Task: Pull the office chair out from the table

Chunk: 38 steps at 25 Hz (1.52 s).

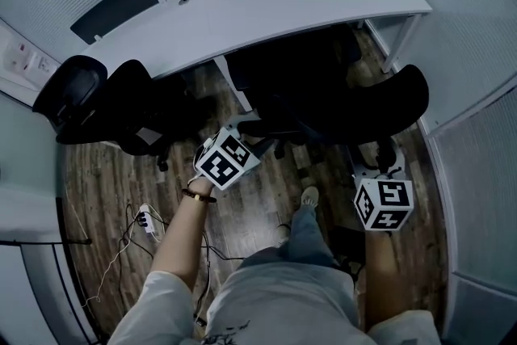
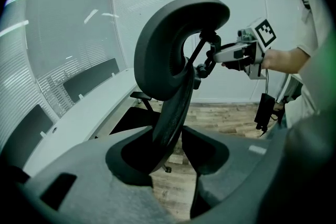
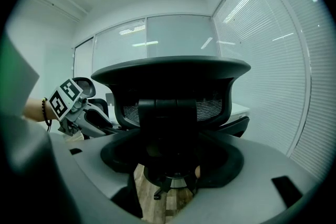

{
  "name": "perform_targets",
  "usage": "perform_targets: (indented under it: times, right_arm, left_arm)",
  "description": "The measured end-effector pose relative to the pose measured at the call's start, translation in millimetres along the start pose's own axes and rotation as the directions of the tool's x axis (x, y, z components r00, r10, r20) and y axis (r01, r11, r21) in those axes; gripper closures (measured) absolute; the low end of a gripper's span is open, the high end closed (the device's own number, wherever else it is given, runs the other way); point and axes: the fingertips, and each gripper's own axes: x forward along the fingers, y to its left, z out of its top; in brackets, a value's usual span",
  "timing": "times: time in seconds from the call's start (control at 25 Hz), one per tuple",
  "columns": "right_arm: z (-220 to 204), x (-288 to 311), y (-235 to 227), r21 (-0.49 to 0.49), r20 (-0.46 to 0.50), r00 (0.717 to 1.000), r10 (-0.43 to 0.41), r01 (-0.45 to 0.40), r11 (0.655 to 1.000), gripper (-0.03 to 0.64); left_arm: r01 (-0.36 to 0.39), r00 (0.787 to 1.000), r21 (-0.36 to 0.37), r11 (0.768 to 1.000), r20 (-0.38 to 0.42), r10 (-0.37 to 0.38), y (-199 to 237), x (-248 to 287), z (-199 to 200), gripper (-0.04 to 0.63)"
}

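The black office chair (image 1: pixel 299 93) stands at the curved white table (image 1: pixel 283 0), its seat partly under the top. Its wide headrest (image 1: pixel 408 93) points toward the right wall. My left gripper (image 1: pixel 242 133) comes in from the left. In the left gripper view the side edge of the backrest (image 2: pixel 170 113) runs between its jaws, which are shut on it. My right gripper (image 1: pixel 386 161) reaches from behind. It is shut on the chair's back spine (image 3: pixel 170 128) below the headrest (image 3: pixel 170 73). The left gripper view shows the right gripper (image 2: pixel 210 57) on the headrest stem.
A second black chair (image 1: pixel 129 113) stands left of the table's middle leg. A power strip (image 1: pixel 145 218) with loose cables lies on the wood floor at the left. The person's foot (image 1: pixel 309 196) is just behind the chair. A blind-covered partition (image 1: pixel 477 174) closes the right side.
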Motion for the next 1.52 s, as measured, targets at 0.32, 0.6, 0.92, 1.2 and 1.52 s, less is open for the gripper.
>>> perform_targets:
  times: [0.32,0.6,0.92,1.2,1.52]
  right_arm:
    - [-12.7,-40.4,-3.1,0.005,0.004,1.000,-0.010,0.010,1.000,0.347]
    - [-25.4,-75.6,-1.7,0.009,0.003,1.000,-0.021,0.021,1.000,0.347]
    - [-38.5,-115.4,-2.6,0.012,-0.005,1.000,-0.020,0.020,1.000,0.347]
    - [-48.1,-150.2,-5.9,0.005,-0.029,0.999,-0.012,0.012,1.000,0.347]
    - [-62.8,-190.1,-15.2,-0.002,-0.046,0.999,0.006,-0.006,1.000,0.347]
  left_arm:
    - [0.012,1.000,0.015,1.000,0.007,-0.012,-40.3,-9.3,0.0,0.423]
    - [0.017,1.000,0.040,0.999,0.013,-0.018,-75.7,-19.7,-3.9,0.423]
    - [0.031,1.000,0.044,0.999,0.002,-0.031,-116.5,-29.2,-6.4,0.425]
    - [0.034,0.999,0.045,0.998,-0.015,-0.033,-153.3,-37.9,-8.3,0.426]
    - [0.027,1.000,0.048,0.998,-0.015,-0.027,-197.8,-44.2,-1.9,0.426]
